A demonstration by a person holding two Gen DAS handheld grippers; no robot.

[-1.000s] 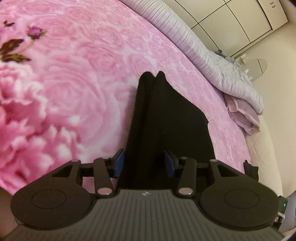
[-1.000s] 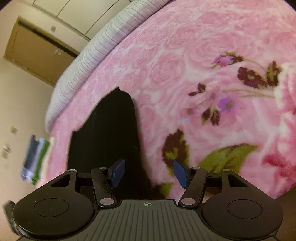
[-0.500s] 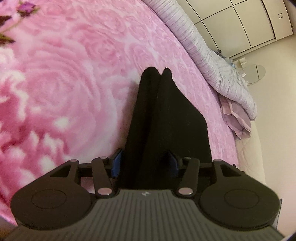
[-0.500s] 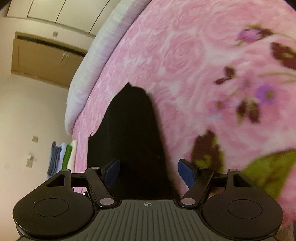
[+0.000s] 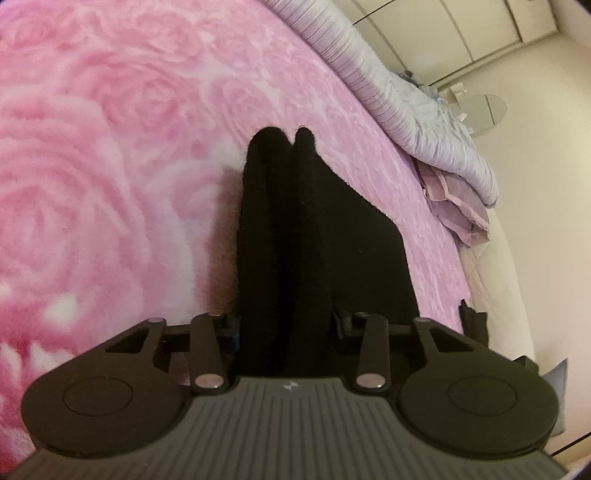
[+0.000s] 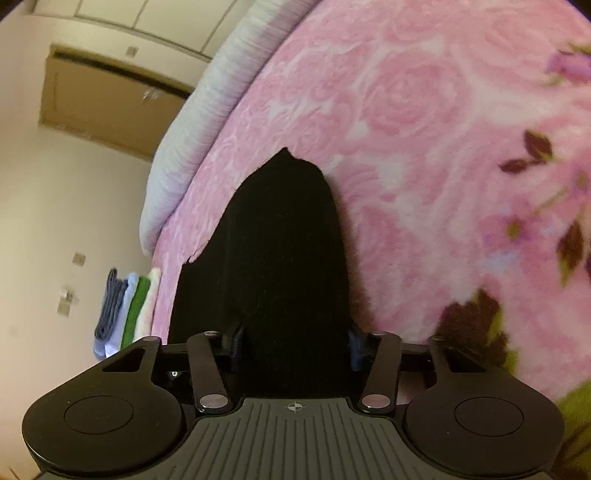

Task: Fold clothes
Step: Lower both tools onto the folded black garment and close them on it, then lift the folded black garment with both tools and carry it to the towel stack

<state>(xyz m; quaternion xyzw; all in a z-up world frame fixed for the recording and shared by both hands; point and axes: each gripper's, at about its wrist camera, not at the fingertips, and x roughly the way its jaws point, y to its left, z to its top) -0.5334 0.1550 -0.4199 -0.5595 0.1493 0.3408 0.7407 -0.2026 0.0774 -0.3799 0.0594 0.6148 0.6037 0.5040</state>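
Observation:
A black garment (image 5: 317,236) lies folded lengthwise on the pink rose-patterned blanket (image 5: 110,166). Two narrow ends of it point away from me in the left wrist view. My left gripper (image 5: 286,326) is open, and its fingers straddle the near edge of the cloth, which fills the gap between them. In the right wrist view the same black garment (image 6: 284,251) tapers to a point. My right gripper (image 6: 297,341) is open too, one finger on each side of the garment's near edge. The blue pads are mostly hidden by the cloth.
A striped lilac quilt (image 5: 406,107) runs along the far edge of the bed, with a pink pillow (image 5: 458,210) beside it. White wardrobe doors (image 5: 480,29) stand behind. A stack of folded clothes (image 6: 125,310) sits off the bed's left side, near a wooden door (image 6: 107,107).
Both grippers have moved forward over the garment's near edge, so the cloth now sits between the fingers. The right gripper's fingers have narrowed slightly and its view has swung left.

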